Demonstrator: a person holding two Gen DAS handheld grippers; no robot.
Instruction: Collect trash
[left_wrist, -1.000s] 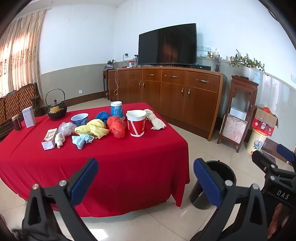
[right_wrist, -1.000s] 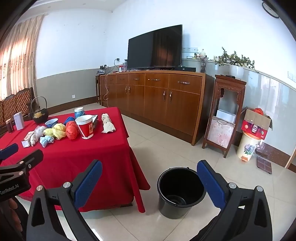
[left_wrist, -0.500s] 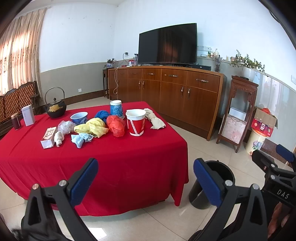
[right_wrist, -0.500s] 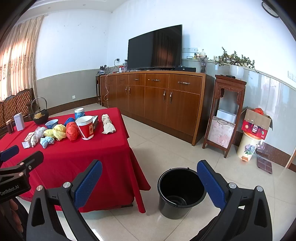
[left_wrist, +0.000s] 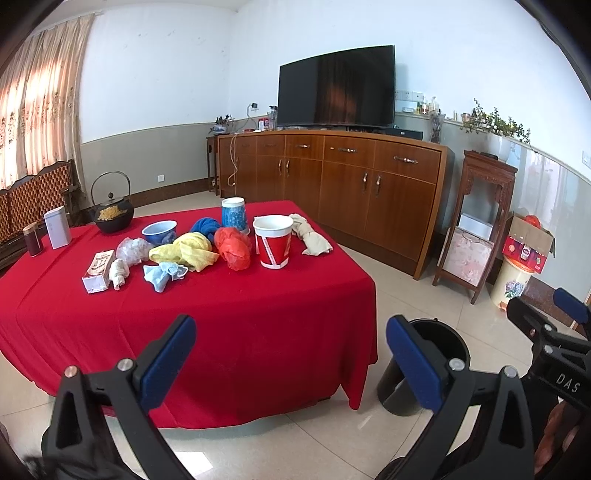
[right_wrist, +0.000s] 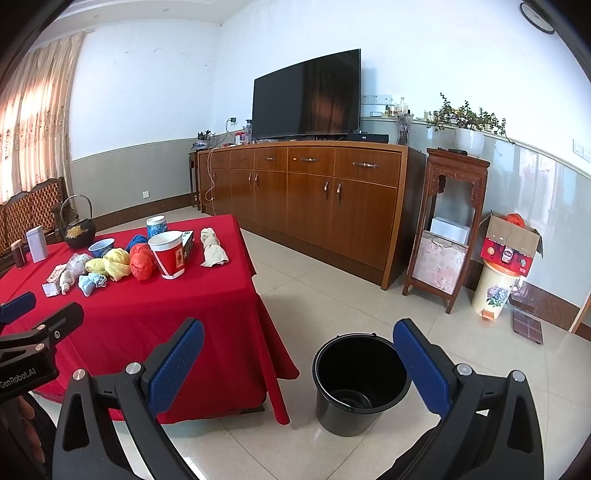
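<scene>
Trash (left_wrist: 192, 251) clustered mid-table, cloth edges bare; black bucket (right_wrist: 360, 380) beside table corner; both tongs spread, empty.

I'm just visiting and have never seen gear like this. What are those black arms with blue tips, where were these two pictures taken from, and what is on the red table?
There is no robot. A person holds a two-finger gripper in each hand, with a camera looking along its fingers. One picture is from the left gripper, the other from the right gripper. Both are open and hold nothing. The table has a red cloth. On it lie crumpled bits: an orange bag, a yellow cloth, a blue wad. A red and white paper cup, a blue bowl and a black kettle stand there too. A black bucket, seemingly empty, stands on the floor beside the table.
</scene>
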